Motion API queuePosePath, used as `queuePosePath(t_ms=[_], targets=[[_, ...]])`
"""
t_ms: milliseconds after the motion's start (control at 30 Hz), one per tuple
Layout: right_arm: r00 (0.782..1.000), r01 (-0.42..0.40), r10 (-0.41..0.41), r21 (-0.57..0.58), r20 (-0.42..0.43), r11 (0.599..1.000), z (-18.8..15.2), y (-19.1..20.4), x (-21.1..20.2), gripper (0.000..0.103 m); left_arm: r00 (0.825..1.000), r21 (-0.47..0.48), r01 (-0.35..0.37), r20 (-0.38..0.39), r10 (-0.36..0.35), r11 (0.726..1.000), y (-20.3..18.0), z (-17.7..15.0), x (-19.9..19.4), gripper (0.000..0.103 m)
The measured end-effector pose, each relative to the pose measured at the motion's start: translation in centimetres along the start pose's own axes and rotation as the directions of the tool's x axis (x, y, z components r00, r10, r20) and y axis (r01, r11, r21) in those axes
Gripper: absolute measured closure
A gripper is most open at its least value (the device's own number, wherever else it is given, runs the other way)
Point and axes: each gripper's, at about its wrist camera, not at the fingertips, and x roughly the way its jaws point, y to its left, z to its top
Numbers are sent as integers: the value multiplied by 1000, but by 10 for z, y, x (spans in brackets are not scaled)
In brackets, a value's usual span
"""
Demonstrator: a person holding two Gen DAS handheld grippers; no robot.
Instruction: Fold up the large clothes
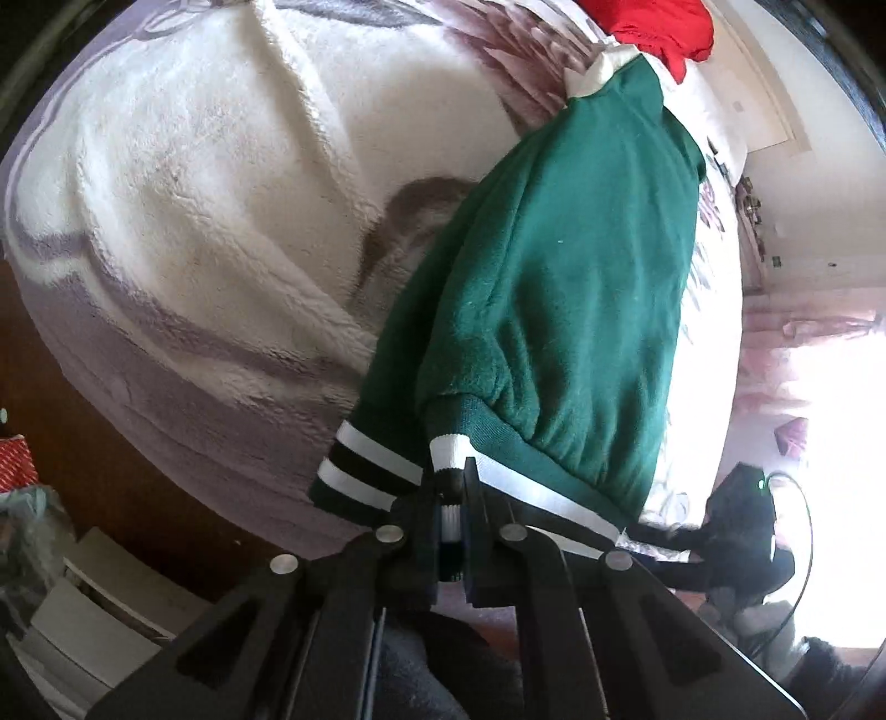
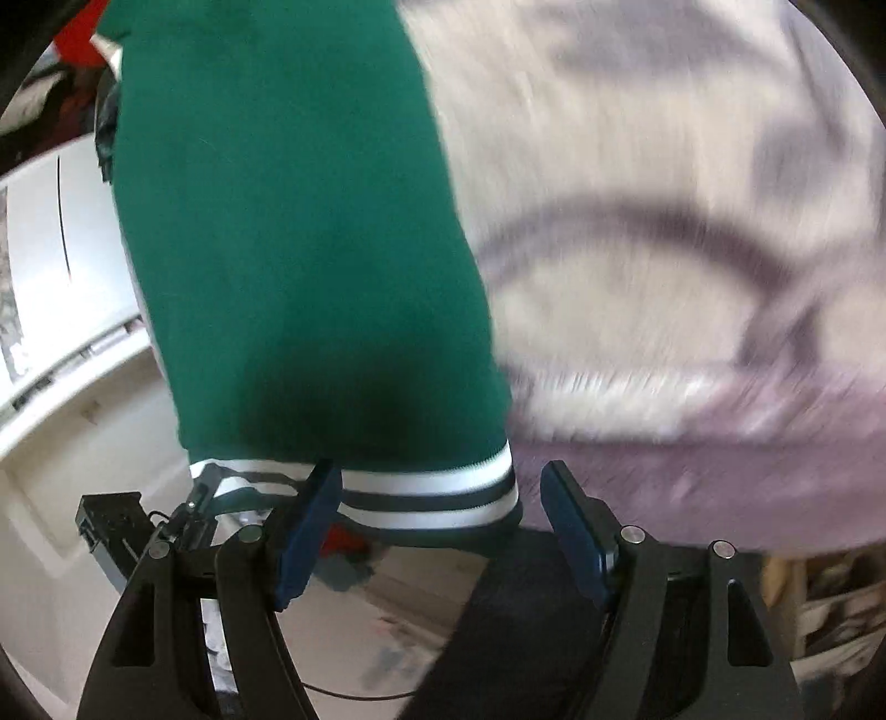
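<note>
A green jacket (image 1: pixel 559 288) with black-and-white striped ribbed hem and cuffs lies stretched over a fluffy white and purple blanket (image 1: pixel 210 210). My left gripper (image 1: pixel 454 487) is shut on the jacket's striped hem (image 1: pixel 451 451) at the near edge. In the right wrist view the jacket (image 2: pixel 299 221) hangs in front, and its striped hem (image 2: pixel 426 493) sits between the tips of my open right gripper (image 2: pixel 440 487). The fingers (image 2: pixel 313 515) do not press on the cloth. This view is motion blurred.
A red garment (image 1: pixel 659 27) lies at the far end of the bed. The blanket (image 2: pixel 664 249) fills the right of the right wrist view. A dark wooden floor (image 1: pixel 111 498) and white boxes (image 1: pixel 94 620) are at lower left. A black device (image 1: pixel 742 526) with a cable is at right.
</note>
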Motion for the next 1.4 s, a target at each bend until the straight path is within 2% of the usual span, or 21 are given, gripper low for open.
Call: queuePosePath(t_ms=[33,67,133,233,300,433,467,533,567,667,700,733,767,833,900,1000,1100,1133,1267,1333,1400], targets=[[1000,-22,22,3,12,1000,-5,-2,6,76,1000,3,-8,0,8,1000,1,1,2,100],[1000,4,-4,7,30,1000,-9,-3,11,85,1000,1,-13,7,13,1000,3,5,1,100],[999,-9,8,16,53,1000,-21,-3,10,94,1000,-9,-8,19,8,1000,5,9,0,100],[998,13,-10,-53,59,999,-30,4,3,97,1000,1,-24,-8,24,1000,18,2,17,99],[998,42,-42,-17,39,999,-23,-12,18,97,997,-36,-54,-54,52,998,45,-4,51,98],[994,104,-105,-36,-41,994,-8,-12,43,95,994,-57,-60,-94,54,997,49,-1,59,96],[991,114,-118,-61,-58,992,-8,-5,42,90,993,-42,-69,-104,64,997,43,0,53,94],[989,122,-130,-116,-66,986,-11,7,33,90,992,-27,-53,-112,49,998,29,0,30,94],[989,125,-136,-155,-57,980,-14,13,23,84,993,-27,-46,-113,42,999,23,0,19,93],[996,84,-85,-185,4,979,-16,22,-13,48,994,-41,6,-105,-10,999,1,6,-15,74],[998,60,-55,-186,31,981,-14,26,-29,45,995,-40,43,-90,-46,998,-9,13,-23,58],[998,34,-22,-189,66,981,-11,30,-44,45,994,-33,82,-69,-84,996,-21,22,-29,47],[996,23,-5,-191,92,981,-7,33,-56,44,993,-29,100,-58,-102,995,-31,33,-28,44],[986,-4,36,-199,162,980,7,43,-82,39,989,0,145,-21,-145,989,-62,66,-31,44],[968,-34,82,-200,237,979,34,52,-110,38,988,63,153,11,-154,986,-91,99,-26,44],[939,-42,96,-166,331,985,78,62,-139,38,989,160,130,50,-140,978,-128,154,-6,44],[909,-57,105,-128,403,990,127,75,-157,38,989,231,109,69,-128,967,-158,223,37,44],[901,-62,109,-123,420,990,141,78,-162,38,992,259,85,73,-107,962,-170,254,57,44],[862,-38,83,-100,500,994,223,110,-195,38,996,341,11,82,-42,940,-190,328,108,44],[849,-25,71,-95,524,995,250,122,-197,38,997,411,-52,81,20,910,-206,353,140,44],[834,-13,64,-96,548,995,287,134,-199,38,998,494,-46,56,21,868,-221,366,165,44]])
